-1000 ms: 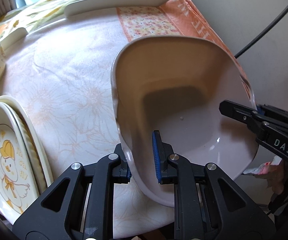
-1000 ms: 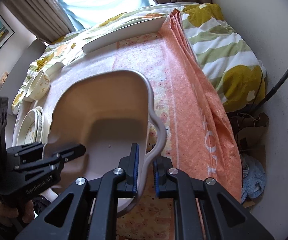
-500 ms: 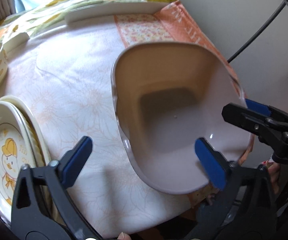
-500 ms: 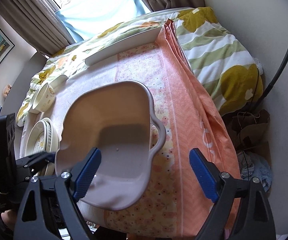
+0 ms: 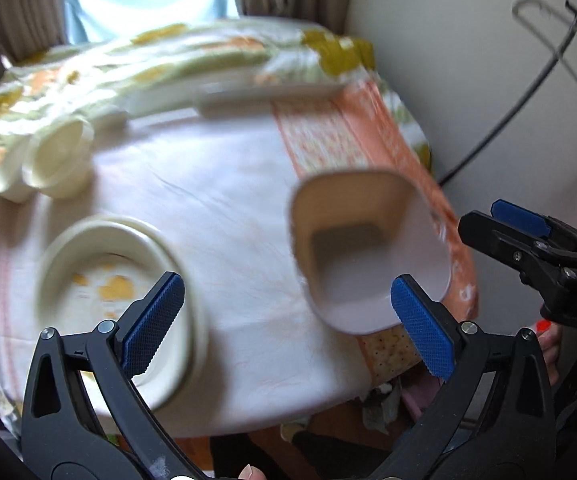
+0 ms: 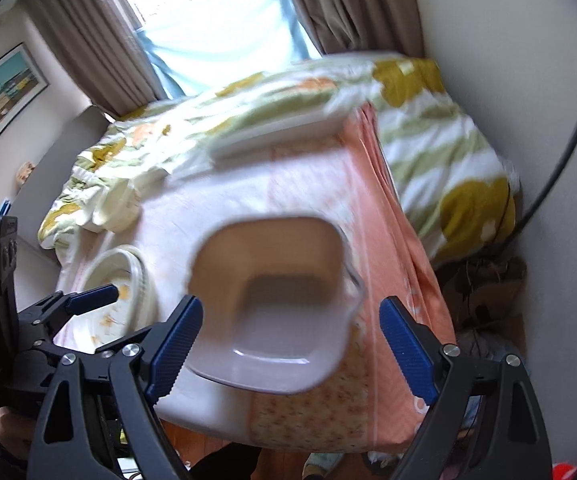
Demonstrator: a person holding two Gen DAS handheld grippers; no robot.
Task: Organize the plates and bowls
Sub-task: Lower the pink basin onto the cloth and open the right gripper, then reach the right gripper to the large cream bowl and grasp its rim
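1. The table (image 5: 224, 208), under a pale floral cloth with an orange runner (image 6: 388, 248) down its right edge, carries everything. The crockery sits in separate spots, which reads as sorting by kind.

2. The large squarish white dish (image 6: 272, 308) rests upright on the table near the front right corner, partly on the runner. It sits alone and free, well apart from the round ware. My guess is that it got this bare corner because its odd shape will not nest with the others.

3. The stacked round plates (image 5: 116, 284), the top one with a yellow print, lie at the front left edge. They are nested, so that pile looks like the place where plates belong.

4. A small cream bowl (image 5: 58, 160) stands near the back left edge beside another pale piece that is too blurred to name. A long white tray (image 6: 276, 136) lies along the back edge. These still look unsorted.

5. The right gripper (image 6: 292, 344) has its blue pads spread wide on either side of the dish, touching nothing. Its jaws have just been opening, with no thing clamped between them.

6. The left gripper (image 5: 288, 324) likewise stands wide apart and empty, just opened, hanging above the front edge between the plates and the dish.
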